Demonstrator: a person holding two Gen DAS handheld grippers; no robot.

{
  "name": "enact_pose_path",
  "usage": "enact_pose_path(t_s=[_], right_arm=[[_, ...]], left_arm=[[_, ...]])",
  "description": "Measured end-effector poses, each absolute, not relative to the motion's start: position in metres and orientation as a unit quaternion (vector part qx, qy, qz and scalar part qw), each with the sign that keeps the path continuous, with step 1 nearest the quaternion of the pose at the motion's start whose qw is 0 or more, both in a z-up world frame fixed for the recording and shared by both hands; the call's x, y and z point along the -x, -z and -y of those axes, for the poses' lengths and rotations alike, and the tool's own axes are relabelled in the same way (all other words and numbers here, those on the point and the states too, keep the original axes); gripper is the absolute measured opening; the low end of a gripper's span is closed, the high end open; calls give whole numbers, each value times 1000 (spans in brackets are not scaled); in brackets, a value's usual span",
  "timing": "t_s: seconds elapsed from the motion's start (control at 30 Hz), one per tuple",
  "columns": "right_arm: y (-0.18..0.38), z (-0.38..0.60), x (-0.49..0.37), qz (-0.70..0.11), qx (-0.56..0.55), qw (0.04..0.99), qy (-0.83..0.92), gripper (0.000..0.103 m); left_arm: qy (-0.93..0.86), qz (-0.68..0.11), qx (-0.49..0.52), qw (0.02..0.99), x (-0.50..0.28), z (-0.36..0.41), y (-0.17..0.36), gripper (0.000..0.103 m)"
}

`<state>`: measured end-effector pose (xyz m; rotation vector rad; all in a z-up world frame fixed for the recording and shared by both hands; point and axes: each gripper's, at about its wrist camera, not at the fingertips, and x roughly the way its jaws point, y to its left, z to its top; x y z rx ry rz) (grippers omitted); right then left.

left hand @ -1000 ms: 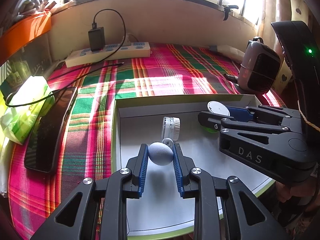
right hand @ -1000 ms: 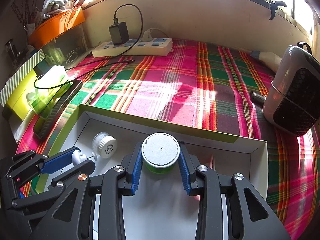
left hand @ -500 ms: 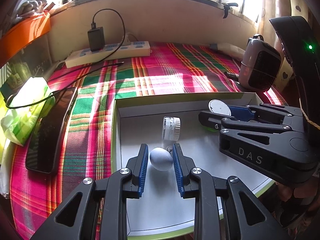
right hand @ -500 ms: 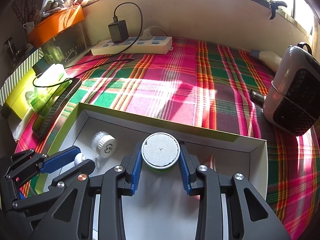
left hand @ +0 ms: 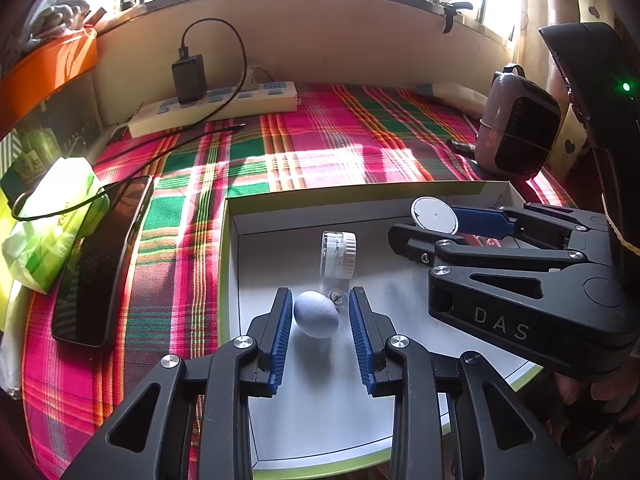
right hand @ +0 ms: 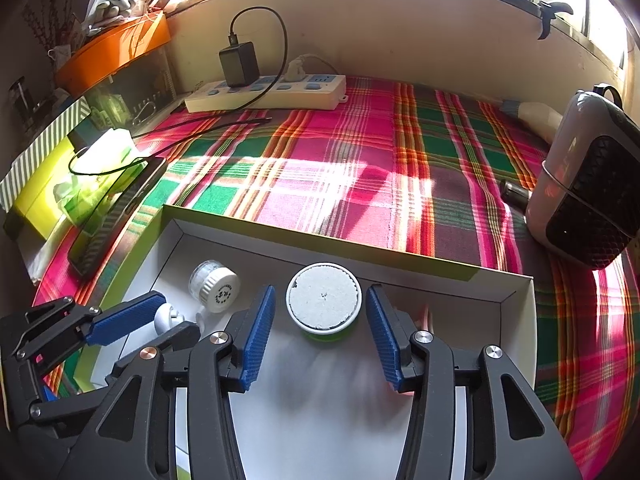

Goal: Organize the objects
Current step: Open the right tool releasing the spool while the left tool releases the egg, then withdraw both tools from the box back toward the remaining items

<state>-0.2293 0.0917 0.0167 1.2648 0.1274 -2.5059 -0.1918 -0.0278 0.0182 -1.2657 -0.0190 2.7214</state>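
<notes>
Both tongs are opening inside the box (left hand: pixel 230 216) — left tongs (left hand: pixel 316 320) around the pale egg (left hand: pixel 316 314), pads clear; right tongs (right hand: pixel 320 320) around the green jar (right hand: pixel 324 302), its green base showing only in the right wrist view.

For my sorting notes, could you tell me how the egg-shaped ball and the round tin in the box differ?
The ball is pale blue and egg-shaped; the tin is flat-topped, round, with a white lid over a green base. The ball lies between the left gripper; the tin stands between the right gripper. Both rest in the box, untouched.
</notes>
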Motion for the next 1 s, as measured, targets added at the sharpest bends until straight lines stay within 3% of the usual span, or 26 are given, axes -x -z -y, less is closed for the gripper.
enact_pose_path(t_s=[0.2, 1.0], right_arm=[[-20, -94, 225, -37, -441, 167, 881, 49], [-36, -109, 182, -12, -414, 177, 893, 49]], left_arm=[[-907, 1, 416, 62, 187, 28, -23, 32], [-915, 20, 398, 66, 150, 30, -39, 33]])
